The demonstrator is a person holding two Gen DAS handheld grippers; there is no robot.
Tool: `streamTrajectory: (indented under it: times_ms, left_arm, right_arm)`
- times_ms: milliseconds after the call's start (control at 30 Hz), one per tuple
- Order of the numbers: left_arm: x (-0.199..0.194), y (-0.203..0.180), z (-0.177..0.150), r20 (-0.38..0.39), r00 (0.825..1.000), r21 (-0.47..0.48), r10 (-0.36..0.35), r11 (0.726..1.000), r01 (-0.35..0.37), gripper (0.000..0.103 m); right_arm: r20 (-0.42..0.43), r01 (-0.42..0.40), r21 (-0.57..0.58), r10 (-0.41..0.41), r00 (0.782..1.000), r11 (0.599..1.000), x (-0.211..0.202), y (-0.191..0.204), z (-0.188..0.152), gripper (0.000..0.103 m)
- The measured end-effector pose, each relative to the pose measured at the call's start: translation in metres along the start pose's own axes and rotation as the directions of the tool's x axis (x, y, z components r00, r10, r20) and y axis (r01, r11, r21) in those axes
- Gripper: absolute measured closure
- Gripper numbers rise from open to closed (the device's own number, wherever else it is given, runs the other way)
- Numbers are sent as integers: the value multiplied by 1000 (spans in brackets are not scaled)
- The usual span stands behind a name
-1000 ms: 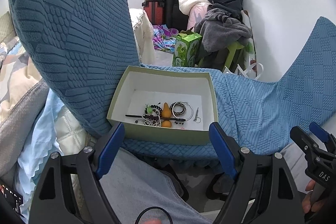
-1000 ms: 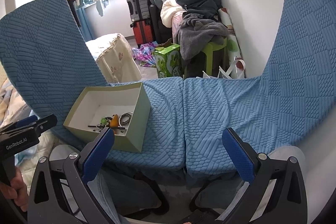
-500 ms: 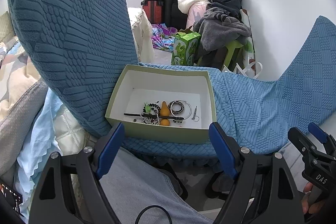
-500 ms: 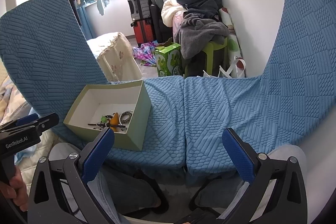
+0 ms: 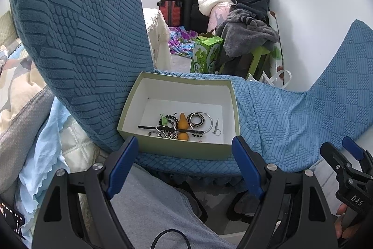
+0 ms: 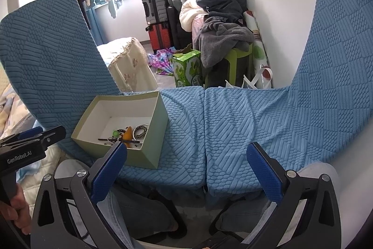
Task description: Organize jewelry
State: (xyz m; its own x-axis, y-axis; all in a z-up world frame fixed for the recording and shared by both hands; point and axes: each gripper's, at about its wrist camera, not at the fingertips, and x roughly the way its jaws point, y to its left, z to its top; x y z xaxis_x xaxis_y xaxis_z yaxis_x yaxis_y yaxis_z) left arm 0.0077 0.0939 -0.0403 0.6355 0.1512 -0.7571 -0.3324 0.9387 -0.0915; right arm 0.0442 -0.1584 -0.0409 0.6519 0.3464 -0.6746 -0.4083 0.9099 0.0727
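Your left gripper (image 5: pixel 185 151) is spread wide and empty, hovering just short of the green box (image 5: pixel 181 149); your right gripper (image 6: pixel 186 155) gapes equally, holding nothing, over the blue seat cover (image 6: pixel 244 123). Inside the box lies the jewelry (image 5: pixel 179 125), seemingly bracelets, beads and an orange gourd tangled together. Beyond, a clothes pile (image 6: pixel 221 15).

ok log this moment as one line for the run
stage: approach | left gripper: open, empty, before box | right gripper: open, empty | jewelry: piled in box on blue chair seat
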Motion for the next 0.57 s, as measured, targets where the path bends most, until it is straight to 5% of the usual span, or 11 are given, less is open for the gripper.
streamTrajectory:
  times_ms: [567]
  left_arm:
    - [-1, -2, 3, -1, 1000, 13, 0, 1000, 0, 21]
  right_arm:
    - [-6, 3, 1, -3, 1000, 1000, 2, 0, 2, 0]
